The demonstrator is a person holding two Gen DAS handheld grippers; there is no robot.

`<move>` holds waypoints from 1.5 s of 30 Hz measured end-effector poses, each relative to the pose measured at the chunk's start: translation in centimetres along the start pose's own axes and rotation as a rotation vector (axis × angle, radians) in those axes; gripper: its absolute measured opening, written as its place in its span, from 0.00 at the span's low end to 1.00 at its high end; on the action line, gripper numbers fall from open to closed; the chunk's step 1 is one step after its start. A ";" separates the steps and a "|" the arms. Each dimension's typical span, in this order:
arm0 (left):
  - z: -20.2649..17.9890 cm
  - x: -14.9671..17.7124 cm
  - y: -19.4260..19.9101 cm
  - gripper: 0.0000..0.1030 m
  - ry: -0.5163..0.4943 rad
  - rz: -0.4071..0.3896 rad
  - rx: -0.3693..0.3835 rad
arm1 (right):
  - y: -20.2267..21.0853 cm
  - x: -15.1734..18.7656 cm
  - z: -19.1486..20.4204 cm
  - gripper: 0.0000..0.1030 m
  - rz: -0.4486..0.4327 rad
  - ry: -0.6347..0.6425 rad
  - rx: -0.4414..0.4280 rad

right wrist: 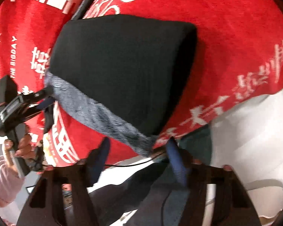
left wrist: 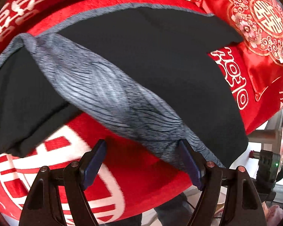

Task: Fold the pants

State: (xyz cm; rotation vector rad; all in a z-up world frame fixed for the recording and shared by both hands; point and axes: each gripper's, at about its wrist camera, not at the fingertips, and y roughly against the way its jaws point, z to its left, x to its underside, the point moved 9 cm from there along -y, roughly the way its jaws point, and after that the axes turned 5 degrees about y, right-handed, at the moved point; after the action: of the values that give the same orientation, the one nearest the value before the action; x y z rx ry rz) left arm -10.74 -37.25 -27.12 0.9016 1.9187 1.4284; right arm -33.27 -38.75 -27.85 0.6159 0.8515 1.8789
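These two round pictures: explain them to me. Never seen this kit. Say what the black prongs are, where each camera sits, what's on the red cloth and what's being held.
Each picture comes from a fisheye camera mounted on a hand-held gripper, looking along its two fingers. The black prongs at the bottom are those fingers. The left gripper is open. The right gripper is also open and grips nothing. A person's hand holds the left tool, seen in the right view. On the red blanket lie black pants with grey fleece lining turned outward. A red embroidered cushion lies beyond them.
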 end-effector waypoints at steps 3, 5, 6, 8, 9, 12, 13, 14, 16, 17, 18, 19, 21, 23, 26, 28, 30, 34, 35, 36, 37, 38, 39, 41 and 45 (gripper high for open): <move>-1.0 -0.3 -0.4 0.63 0.010 -0.019 0.009 | -0.3 0.1 0.6 0.05 0.030 -0.035 -0.021; -2.0 -0.7 -0.8 0.28 0.010 -0.009 0.028 | 0.2 0.2 1.1 0.03 0.031 -0.042 -0.034; -2.3 -0.8 -0.7 0.27 0.025 0.003 0.048 | 0.7 0.0 1.4 0.03 0.025 -0.037 -0.037; -2.5 -1.2 0.0 0.27 0.053 -0.007 0.067 | 2.7 -1.1 3.2 0.03 -0.007 -0.005 -0.060; -2.8 -1.5 0.4 0.27 0.058 -0.015 0.071 | 3.6 -1.8 4.0 0.03 -0.021 0.013 -0.066; -3.0 -2.8 2.6 0.27 0.068 -0.056 0.080 | 7.2 -5.4 7.2 0.03 -0.074 0.089 -0.087; -3.2 -3.5 3.5 0.27 0.071 -0.077 0.084 | 8.8 -7.6 8.6 0.03 -0.098 0.132 -0.086; -3.5 -4.4 4.1 0.27 0.073 -0.097 0.087 | 9.7 -9.0 9.5 0.03 -0.110 0.158 -0.088; -3.7 -6.5 5.6 0.27 0.070 -0.141 0.098 | 11.8 -13.0 11.8 0.03 -0.139 0.223 -0.089; -3.9 -7.6 6.2 0.27 0.067 -0.164 0.098 | 12.5 -14.6 12.6 0.03 -0.151 0.250 -0.085; -3.9 -9.0 6.9 0.27 0.064 -0.190 0.097 | 13.2 -16.3 13.3 0.03 -0.164 0.276 -0.074; -3.8 -10.5 7.7 0.27 0.067 -0.217 0.094 | 13.9 -18.3 13.9 0.03 -0.176 0.303 -0.053; -3.4 -13.1 8.9 0.28 0.070 -0.250 0.090 | 14.7 -22.6 15.2 0.03 -0.196 0.341 -0.013; -3.0 -15.6 10.0 0.35 0.074 -0.285 0.063 | 14.9 -27.1 15.7 0.03 -0.209 0.354 0.025; -1.4 -17.8 11.9 0.63 0.078 -0.386 -0.035 | 13.9 -32.4 15.7 0.06 -0.198 0.373 0.111; -0.2 -18.2 12.1 0.63 0.075 -0.397 -0.077 | 13.3 -35.2 15.1 0.06 -0.202 0.400 0.210; 1.9 -18.0 10.4 0.63 0.094 -0.364 -0.147 | 12.1 -38.0 14.4 0.28 -0.212 0.427 0.329; 4.9 -16.2 4.8 0.63 0.130 -0.245 -0.260 | 11.7 -39.4 15.4 0.92 -0.262 0.470 0.376; 5.5 -15.6 3.5 0.62 0.140 -0.206 -0.277 | 11.8 -38.9 15.9 0.92 -0.264 0.481 0.358; 6.0 -14.9 2.3 0.62 0.153 -0.174 -0.280 | 11.9 -38.2 16.4 0.92 -0.263 0.488 0.333; 6.5 -14.3 1.5 0.62 0.169 -0.154 -0.283 | 11.8 -36.6 16.5 0.92 -0.256 0.484 0.299; 6.8 -13.8 0.9 0.62 0.182 -0.140 -0.285 | 11.5 -35.3 16.1 0.91 -0.241 0.466 0.292; 7.1 -13.4 0.6 0.63 0.197 -0.133 -0.281 | 11.2 -34.6 15.4 0.90 -0.225 0.450 0.297; 7.4 -13.2 0.7 0.63 0.220 -0.151 -0.268 | 9.7 -32.2 12.6 0.75 -0.173 0.378 0.330; 7.8 -13.4 0.7 0.63 0.219 -0.145 -0.274 | 7.1 -31.6 7.4 0.57 -0.126 0.169 0.339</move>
State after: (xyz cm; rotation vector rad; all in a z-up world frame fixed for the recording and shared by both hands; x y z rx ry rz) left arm 3.53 -43.28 -27.79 0.4864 1.8373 1.7058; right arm -18.55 -67.32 -19.47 0.5969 1.3065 1.7017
